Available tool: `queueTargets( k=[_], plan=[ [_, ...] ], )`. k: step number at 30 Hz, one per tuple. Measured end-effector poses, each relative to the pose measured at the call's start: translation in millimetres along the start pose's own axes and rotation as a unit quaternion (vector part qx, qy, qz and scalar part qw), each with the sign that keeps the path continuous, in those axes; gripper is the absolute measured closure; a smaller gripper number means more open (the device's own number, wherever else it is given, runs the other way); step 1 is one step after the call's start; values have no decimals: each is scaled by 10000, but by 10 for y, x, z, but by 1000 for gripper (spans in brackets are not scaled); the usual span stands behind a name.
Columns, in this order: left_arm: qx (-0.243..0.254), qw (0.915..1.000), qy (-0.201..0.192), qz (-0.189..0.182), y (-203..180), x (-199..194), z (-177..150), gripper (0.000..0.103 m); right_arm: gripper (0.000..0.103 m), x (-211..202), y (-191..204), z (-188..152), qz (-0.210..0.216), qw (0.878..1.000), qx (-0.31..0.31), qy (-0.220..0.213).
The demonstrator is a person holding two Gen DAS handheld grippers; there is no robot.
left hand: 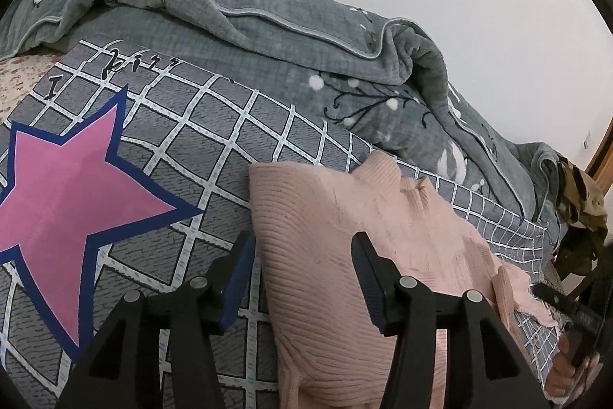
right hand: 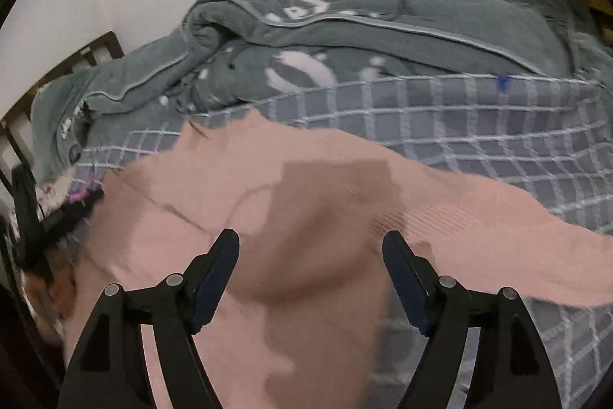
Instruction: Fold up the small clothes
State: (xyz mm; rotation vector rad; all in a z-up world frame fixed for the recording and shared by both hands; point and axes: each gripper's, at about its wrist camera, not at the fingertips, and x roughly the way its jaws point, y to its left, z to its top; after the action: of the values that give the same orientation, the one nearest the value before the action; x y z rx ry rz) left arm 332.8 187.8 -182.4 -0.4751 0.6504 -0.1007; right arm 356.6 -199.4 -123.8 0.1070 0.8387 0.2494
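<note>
A pink ribbed knit garment (left hand: 325, 236) lies on the grey checked bedsheet (left hand: 214, 125). My left gripper (left hand: 302, 252) is open, low over the garment's left edge; one finger is over the sheet, the other over the knit. In the right wrist view the same pink garment (right hand: 237, 202) fills the foreground, blurred, with a sleeve stretching to the right. My right gripper (right hand: 310, 252) is open just above it and holds nothing. The right gripper also shows at the far right edge of the left wrist view (left hand: 574, 317), near the garment's hem.
A bunched grey-green blanket (left hand: 306, 45) with white flowers lies along the back of the bed by the white wall. A large pink star (left hand: 72, 179) is printed on the sheet at left. A dark wooden headboard (right hand: 57, 71) stands at the left of the right wrist view.
</note>
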Motion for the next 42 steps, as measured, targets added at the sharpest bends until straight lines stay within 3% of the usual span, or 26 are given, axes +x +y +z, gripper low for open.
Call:
queueTargets(
  k=[4, 5, 6, 7, 10, 14, 16, 18, 20, 22, 24, 25, 28, 29, 30, 31, 32, 33, 37, 42],
  plan=[
    [-30, 10000, 17, -21, 23, 8, 3, 51, 28, 454, 319, 157, -707, 9967, -255, 302],
    [-38, 10000, 22, -21, 25, 9, 4, 51, 41, 518, 353, 130, -897, 9948, -364, 317],
    [-48, 10000, 27, -23, 24, 9, 5, 51, 82, 574, 381, 101, -1016, 9931, -482, 339],
    [-57, 10000, 29, -24, 28, 9, 3, 51, 100, 635, 416, 54, -1065, 9910, -667, 467],
    [-65, 10000, 22, -42, 30, 4, 1, 51, 99, 399, 349, -70, -724, 9942, -767, 228],
    [-69, 10000, 24, -36, 28, 1, -1, 51, 98, -155, 64, -274, -671, 9955, -631, -201],
    [-66, 10000, 19, -43, 27, 3, 1, 51, 87, -283, -103, -444, -693, 9956, -638, 12],
    [-63, 10000, 22, -35, 27, 4, 1, 51, 66, -313, -226, -593, -929, 9924, -770, 261],
    [-65, 10000, 20, -41, 29, 3, 2, 51, 65, -333, -284, -634, -1135, 9889, -897, 332],
    [-77, 10000, 20, -41, 29, 3, 4, 51, 60, -363, -316, -566, -990, 9915, -797, 270],
    [-104, 9999, 18, -49, 35, 3, 11, 51, 41, -347, -304, -510, -764, 9943, -729, 174],
    [-113, 9999, 23, -53, 35, 6, 15, 51, 39, -279, -284, -470, -738, 9945, -732, 158],
    [-112, 9999, 27, -60, 36, 8, 15, 51, 40, 33, -208, -397, -935, 9919, -780, 360],
    [-112, 9999, 34, -67, 38, 9, 13, 51, 46, 145, -189, -394, -1002, 9907, -780, 499],
    [-112, 9999, 47, -72, 38, 16, 15, 51, 61, 231, -183, -399, -1011, 9897, -786, 638],
    [-112, 9999, 55, -78, 40, 22, 15, 51, 68, 287, -181, -414, -903, 9899, -793, 749],
    [-116, 9999, 71, -92, 44, 31, 17, 51, 89, 255, -146, -418, -820, 9910, -828, 653],
    [-129, 9998, 83, -98, 49, 38, 17, 51, 94, 206, -108, -415, -867, 9904, -930, 542],
    [-183, 9997, 93, -141, 66, 47, 18, 51, 94, -122, 72, -298, -819, 9865, -1408, -187],
    [-176, 9996, 2, -233, 57, 5, 6, 50, 95, -282, 180, 28, -752, 9811, -1619, -750]
  ],
)
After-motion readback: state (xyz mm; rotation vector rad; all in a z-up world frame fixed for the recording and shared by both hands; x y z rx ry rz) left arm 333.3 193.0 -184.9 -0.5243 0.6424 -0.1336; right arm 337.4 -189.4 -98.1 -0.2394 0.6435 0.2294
